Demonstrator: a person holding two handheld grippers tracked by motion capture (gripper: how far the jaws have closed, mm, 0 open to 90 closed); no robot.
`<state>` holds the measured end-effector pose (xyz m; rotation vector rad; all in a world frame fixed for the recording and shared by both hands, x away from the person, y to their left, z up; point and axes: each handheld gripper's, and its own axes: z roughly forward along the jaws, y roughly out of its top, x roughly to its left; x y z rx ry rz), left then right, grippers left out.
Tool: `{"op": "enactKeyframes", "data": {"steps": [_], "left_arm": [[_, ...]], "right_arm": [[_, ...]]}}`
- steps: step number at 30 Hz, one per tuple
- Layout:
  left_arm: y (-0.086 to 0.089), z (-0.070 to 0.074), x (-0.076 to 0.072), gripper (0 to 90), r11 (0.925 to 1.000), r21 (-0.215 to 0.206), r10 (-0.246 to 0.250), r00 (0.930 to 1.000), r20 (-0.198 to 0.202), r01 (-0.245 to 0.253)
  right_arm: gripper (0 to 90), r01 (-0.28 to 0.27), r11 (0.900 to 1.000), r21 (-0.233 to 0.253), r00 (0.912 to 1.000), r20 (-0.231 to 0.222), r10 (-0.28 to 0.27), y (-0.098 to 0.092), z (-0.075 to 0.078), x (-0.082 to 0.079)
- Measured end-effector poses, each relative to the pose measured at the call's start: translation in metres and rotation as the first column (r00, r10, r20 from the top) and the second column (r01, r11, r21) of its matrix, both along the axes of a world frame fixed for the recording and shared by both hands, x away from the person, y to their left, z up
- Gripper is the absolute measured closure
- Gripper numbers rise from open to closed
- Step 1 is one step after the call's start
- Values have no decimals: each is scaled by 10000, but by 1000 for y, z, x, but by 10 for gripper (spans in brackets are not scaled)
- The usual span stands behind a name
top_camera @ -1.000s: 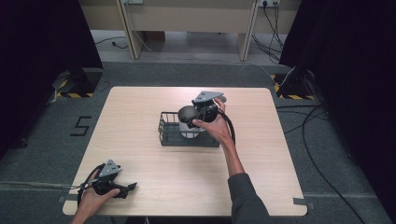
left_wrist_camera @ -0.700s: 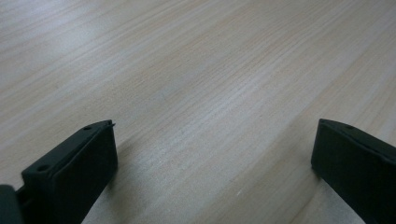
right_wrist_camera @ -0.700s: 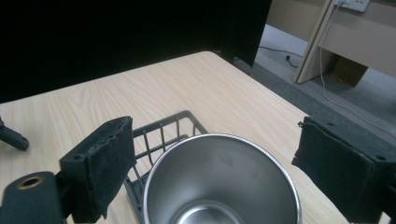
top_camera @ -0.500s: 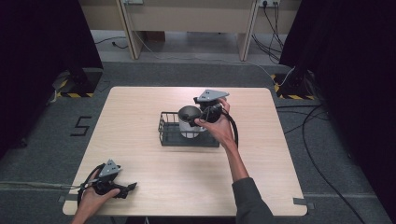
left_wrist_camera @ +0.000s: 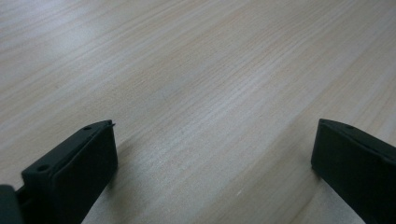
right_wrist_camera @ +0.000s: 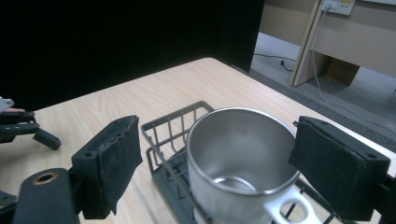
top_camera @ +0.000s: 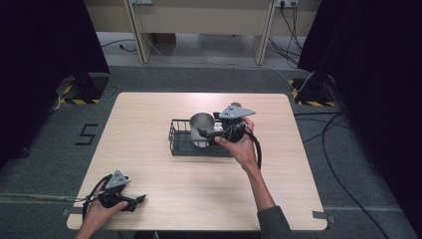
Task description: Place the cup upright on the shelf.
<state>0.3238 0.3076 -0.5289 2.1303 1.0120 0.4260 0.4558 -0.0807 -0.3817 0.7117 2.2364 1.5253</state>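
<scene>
While your right gripper (right_wrist_camera: 215, 163) gapes around the smooth steel cup (right_wrist_camera: 240, 158) in the black wire basket (top_camera: 179, 137), left gripper (top_camera: 127, 201) rests wide open, empty, on bare woodgrain table (top_camera: 149, 114) near-left.

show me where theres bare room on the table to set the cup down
Bare: the table left of the basket, and the wide strip between the basket and the left gripper. Crowded: the basket, with the cup and right gripper.

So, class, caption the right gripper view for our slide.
Open right gripper frames a steel cup standing in a black wire basket.
</scene>
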Motion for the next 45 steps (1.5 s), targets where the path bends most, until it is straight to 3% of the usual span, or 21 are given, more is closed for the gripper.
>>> {"op": "enactKeyframes", "data": {"steps": [8,13,24,45], "left_arm": [[0,0,0,0,10000,5,-4,10000,10,4],[0,0,0,0,10000,5,-4,10000,11,4],[0,0,0,0,10000,22,-9,10000,5,9],[0,0,0,0,10000,15,-5,10000,-15,5]], "right_arm": [[160,156,9997,185,9997,205,-160,-11,-5,-25],[165,269,9996,44,9990,357,-270,-19,-9,-36],[168,502,9984,253,9986,142,-506,-38,-22,-58],[166,679,9969,401,9975,-200,-672,-52,-48,-97]]}}
